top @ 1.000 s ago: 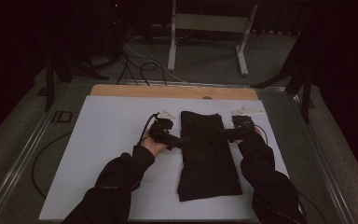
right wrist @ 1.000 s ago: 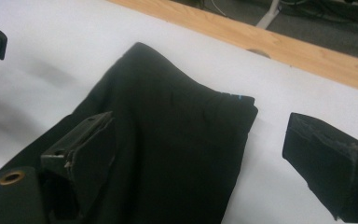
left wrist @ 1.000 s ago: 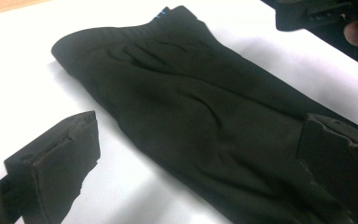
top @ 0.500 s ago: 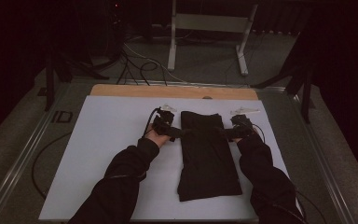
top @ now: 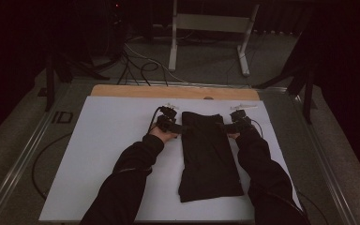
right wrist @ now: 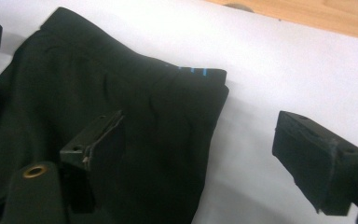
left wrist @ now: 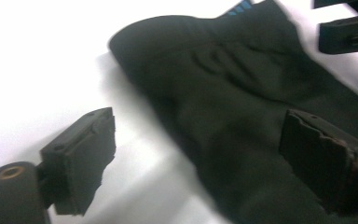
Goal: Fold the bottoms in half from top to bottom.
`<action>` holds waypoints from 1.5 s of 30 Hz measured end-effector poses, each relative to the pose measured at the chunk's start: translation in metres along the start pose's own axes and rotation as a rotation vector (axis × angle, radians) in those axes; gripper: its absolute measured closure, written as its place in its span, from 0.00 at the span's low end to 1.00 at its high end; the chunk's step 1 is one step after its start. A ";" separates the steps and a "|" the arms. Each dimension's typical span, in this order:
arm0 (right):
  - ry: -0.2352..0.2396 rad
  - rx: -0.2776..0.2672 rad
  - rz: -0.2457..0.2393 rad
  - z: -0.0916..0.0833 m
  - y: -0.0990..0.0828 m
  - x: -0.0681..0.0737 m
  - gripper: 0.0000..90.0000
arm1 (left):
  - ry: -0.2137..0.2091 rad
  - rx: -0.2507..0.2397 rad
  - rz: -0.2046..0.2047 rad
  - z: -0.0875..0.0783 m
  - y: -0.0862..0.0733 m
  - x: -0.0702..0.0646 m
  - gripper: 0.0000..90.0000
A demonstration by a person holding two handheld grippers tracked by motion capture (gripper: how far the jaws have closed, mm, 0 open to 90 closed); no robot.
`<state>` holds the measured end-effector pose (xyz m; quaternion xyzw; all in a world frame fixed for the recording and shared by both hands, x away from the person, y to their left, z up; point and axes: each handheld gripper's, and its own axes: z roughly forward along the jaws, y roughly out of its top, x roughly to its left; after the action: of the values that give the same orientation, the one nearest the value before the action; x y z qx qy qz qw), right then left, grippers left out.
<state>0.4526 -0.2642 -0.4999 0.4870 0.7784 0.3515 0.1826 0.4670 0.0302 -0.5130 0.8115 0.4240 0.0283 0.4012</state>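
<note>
A black folded garment (top: 209,159) lies lengthwise on the white sheet (top: 108,140). My left gripper (top: 178,126) is at the garment's far left corner and my right gripper (top: 228,125) at its far right corner. In the left gripper view the garment's edge (left wrist: 205,121) lies between the wide-apart jaws of the left gripper (left wrist: 200,163), one pad over the cloth and one over the sheet. In the right gripper view the right gripper (right wrist: 209,156) straddles the corner with blue stitching (right wrist: 191,71) the same way. Both pairs of jaws have just been closing a little; no pad presses on the cloth.
A wooden strip (top: 136,90) runs along the table's far edge. Behind it stand a metal frame (top: 206,23) and loose cables (top: 140,65) on the floor. The person's dark sleeves (top: 126,178) lie on either side of the garment.
Both hands have moved away from the person and inward, down onto the garment's far corners. The garment has not moved.
</note>
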 end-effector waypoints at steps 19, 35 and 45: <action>0.007 0.039 0.036 0.024 -0.010 -0.007 0.47 | 0.009 0.004 0.015 0.019 -0.001 -0.002 0.68; 0.105 0.074 -0.017 0.031 0.001 0.003 0.93 | -0.006 0.021 0.035 0.017 0.001 -0.003 0.94; 0.091 0.053 -0.058 0.020 0.008 0.006 0.95 | -0.025 -0.011 0.057 0.006 0.006 -0.006 0.96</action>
<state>0.4674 -0.2492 -0.5081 0.4522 0.8087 0.3474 0.1442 0.4695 0.0198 -0.5110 0.8213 0.3955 0.0320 0.4099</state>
